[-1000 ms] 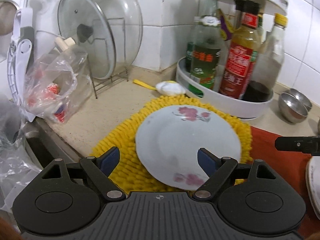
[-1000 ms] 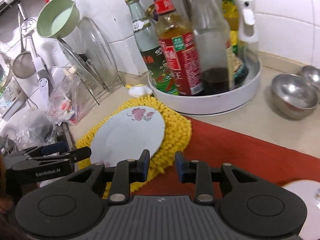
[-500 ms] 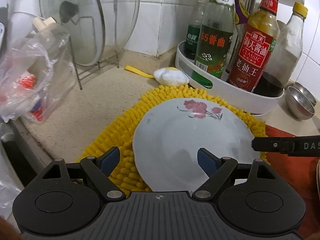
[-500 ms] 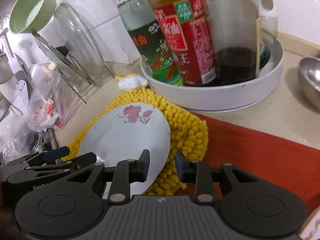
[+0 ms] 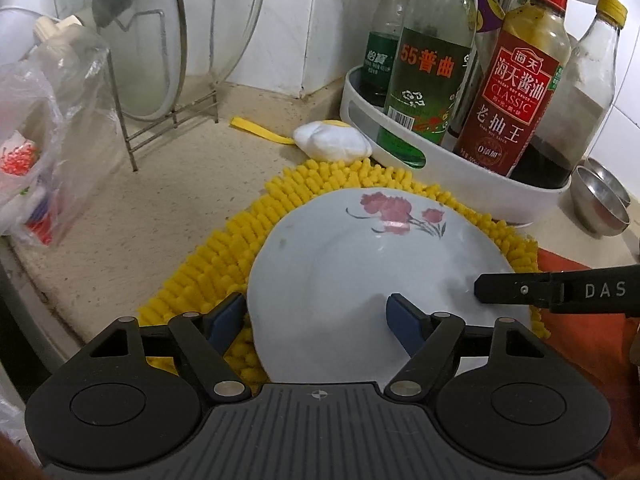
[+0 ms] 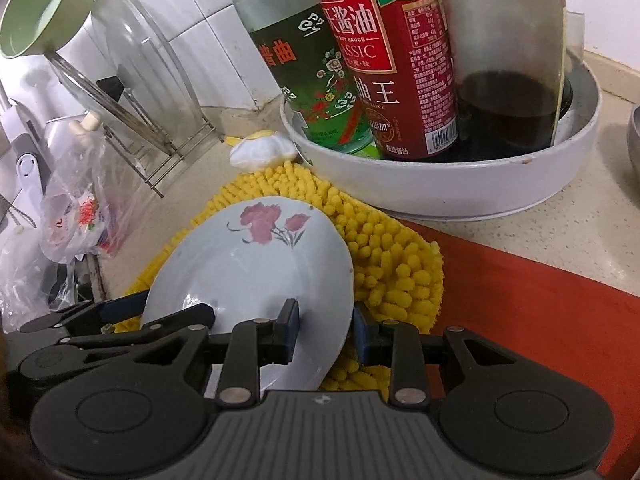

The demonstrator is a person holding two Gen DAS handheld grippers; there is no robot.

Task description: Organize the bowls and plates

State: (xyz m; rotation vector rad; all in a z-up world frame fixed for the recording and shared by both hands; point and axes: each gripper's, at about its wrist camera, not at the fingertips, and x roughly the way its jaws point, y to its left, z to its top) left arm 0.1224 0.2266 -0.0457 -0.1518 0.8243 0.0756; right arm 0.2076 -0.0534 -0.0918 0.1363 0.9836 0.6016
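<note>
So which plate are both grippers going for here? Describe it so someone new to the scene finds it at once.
Start at the white turntable tray of sauce bottles by the tiled wall. In front of it lies a fluffy yellow mat, and on that mat sits the plate. It is white with a pink flower sprig near its far rim, unlike the small steel bowls to the tray's right.

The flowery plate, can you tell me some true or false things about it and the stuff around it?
1. The plate lies on a fluffy yellow mat. True.
2. The flowers on the plate are blue. False: they are pink-red.
3. The left gripper has its jaws wide, one on each side of the plate's rim. True.
4. The bottles stand in a white round tray. True.
5. The glass lid lies flat on the counter. False: it stands upright in a wire rack.
</note>
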